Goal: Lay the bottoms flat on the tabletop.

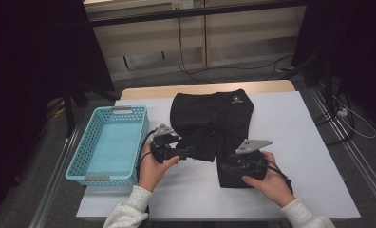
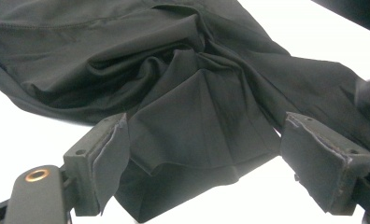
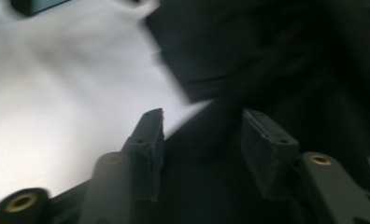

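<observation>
One black garment [image 1: 213, 124], probably shorts, though its folds blur the shape. One blue basket [image 1: 111, 143]. Two grippers: left [image 1: 180, 153], right [image 1: 233, 164]. One table [image 1: 300, 142].

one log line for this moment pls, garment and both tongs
black shorts flat on table, one leg bunched | left tongs open, fabric between | right tongs open over other leg | basket left
</observation>
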### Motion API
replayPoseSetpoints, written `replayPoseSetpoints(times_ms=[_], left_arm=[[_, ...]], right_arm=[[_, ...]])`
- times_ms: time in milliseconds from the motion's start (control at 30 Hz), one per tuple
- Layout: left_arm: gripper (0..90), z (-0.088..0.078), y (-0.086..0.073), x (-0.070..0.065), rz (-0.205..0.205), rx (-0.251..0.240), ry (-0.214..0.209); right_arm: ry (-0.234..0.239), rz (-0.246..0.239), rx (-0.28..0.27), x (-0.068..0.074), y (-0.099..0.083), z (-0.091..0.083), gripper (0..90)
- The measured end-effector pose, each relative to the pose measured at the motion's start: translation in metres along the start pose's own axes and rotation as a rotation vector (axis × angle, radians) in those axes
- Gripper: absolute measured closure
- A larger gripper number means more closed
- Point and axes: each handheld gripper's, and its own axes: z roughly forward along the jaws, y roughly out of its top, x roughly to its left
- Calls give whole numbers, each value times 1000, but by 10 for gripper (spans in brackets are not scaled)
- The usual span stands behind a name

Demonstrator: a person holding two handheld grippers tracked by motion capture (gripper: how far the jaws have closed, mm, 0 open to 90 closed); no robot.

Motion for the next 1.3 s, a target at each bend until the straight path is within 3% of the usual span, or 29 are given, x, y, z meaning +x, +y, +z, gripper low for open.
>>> replayPoseSetpoints(times_ms=[33,67,100,267,433,633,700,767,867,900,933,1067,1100,1233,1300], left_arm=[[166,0,0,0,-3,2,1],[166,0,0,0,-3,2,1],[166,0,0,1,-3,4,3],[167,1,1,-1,-1,1,-2],[167,4,0,-3,1,10,-8],[167,6,0,-6,7,16,-16],[167,6,-1,-7,1,15,-18],[167,6,-1,-7,4,14,-18],[168,6,-1,-7,5,15,-21],[168,6,0,-8,8,15,-19],[168,6,0,-8,11,17,-18],[168,8,0,-9,11,20,-23],[168,9,-1,-10,12,22,-21],[168,10,0,-11,24,22,-21],[169,11,-1,-12,21,28,-20]], right_arm=[[-29,17,-8,-7,-1,-3,473],[-29,17,-8,-7,-1,-3,473],[-78,57,-17,-21,-5,-10,463],[-215,149,4,-56,-19,-22,450],[-286,196,31,-75,-31,-25,455],[-296,213,63,-81,-35,-20,434],[-275,226,80,-80,-37,-16,427],[-228,212,98,-75,-38,-11,403],[-235,171,115,-68,-36,-7,387],[-220,143,121,-62,-34,-4,465],[-217,134,124,-60,-33,-4,478],[-211,137,139,-55,-32,-4,600],[-192,140,146,-54,-31,-5,708],[-154,142,144,-52,-31,-4,883],[-155,126,144,-50,-30,-3,897]])
